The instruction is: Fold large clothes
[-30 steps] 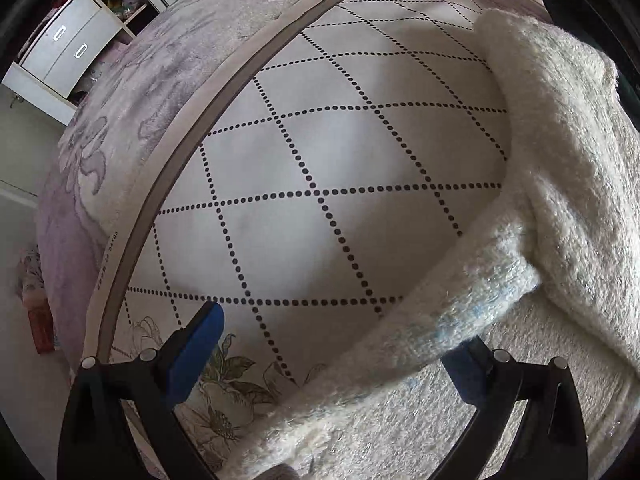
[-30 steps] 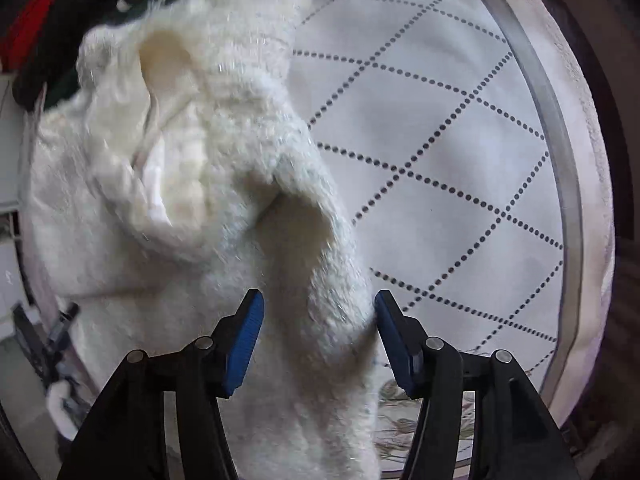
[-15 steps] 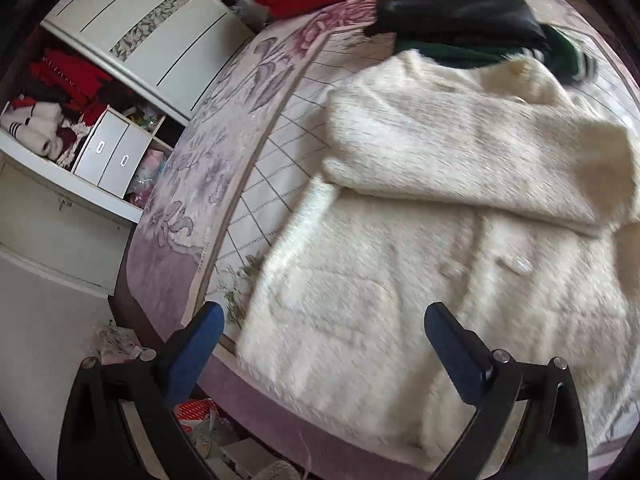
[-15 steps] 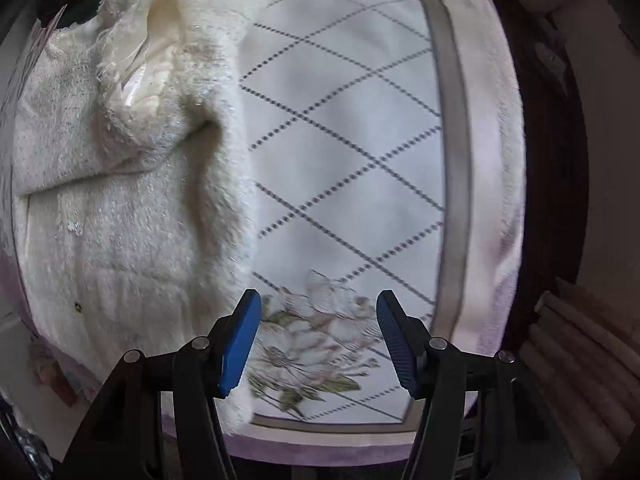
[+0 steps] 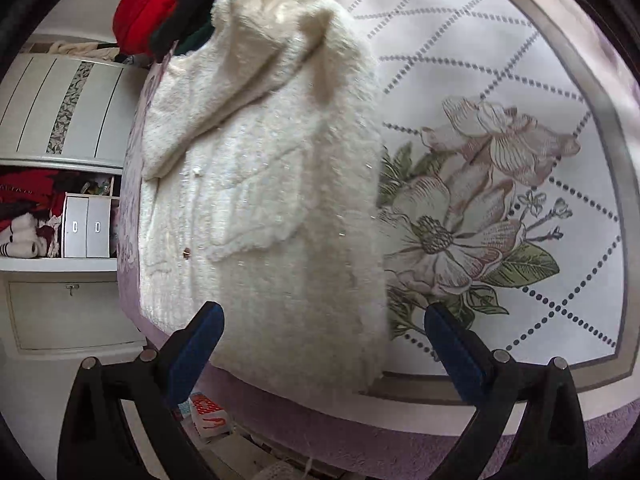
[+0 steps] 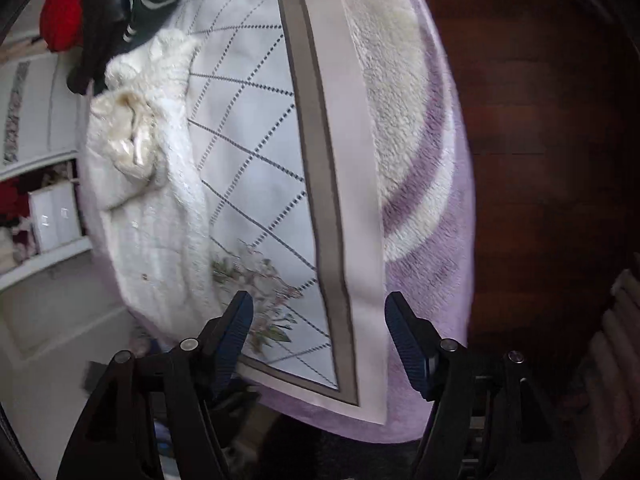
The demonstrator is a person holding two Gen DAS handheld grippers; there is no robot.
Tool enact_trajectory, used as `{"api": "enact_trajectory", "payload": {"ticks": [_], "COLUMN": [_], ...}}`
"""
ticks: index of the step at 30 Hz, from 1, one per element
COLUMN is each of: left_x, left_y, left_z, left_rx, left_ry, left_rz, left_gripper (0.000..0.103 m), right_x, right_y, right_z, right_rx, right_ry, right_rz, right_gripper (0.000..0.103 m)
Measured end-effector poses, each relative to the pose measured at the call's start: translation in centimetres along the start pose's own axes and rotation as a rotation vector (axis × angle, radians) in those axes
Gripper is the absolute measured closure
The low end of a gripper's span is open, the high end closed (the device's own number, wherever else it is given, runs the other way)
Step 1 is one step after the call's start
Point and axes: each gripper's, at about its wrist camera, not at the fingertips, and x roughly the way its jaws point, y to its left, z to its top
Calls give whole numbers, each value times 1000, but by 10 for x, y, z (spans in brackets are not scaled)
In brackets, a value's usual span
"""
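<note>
Left wrist: fluffy white coat [image 5: 272, 184] on floral bedspread [image 5: 500, 184].

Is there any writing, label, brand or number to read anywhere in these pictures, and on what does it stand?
No text can be read in either view.
Red and white packet on the floor below the bed edge: it bears white marks, too small and blurred to read.
Cream coat, bedspread, white drawers: no lettering visible.
</note>
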Motion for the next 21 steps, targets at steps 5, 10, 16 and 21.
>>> {"api": "enact_trajectory", "payload": {"ticks": [5, 10, 16, 21], "left_x": [24, 45, 52, 43], "left_y": [9, 35, 55, 69], "left_z": [12, 20, 20, 19], "left_rx": [-47, -133, -171, -207], "left_ry": [47, 102, 73, 48], "left_rz": [29, 38, 7, -40], "left_gripper": [0, 0, 48, 75], "right_x": [30, 63, 107, 151], "right_y": [27, 70, 123, 160], "right_z": [36, 79, 124, 145], "right_rx": [-9, -69, -120, -132], "right_ry": [25, 26, 5, 68], "right_rz": [200, 310, 384, 436], "right_gripper": [27, 26, 7, 3]}}
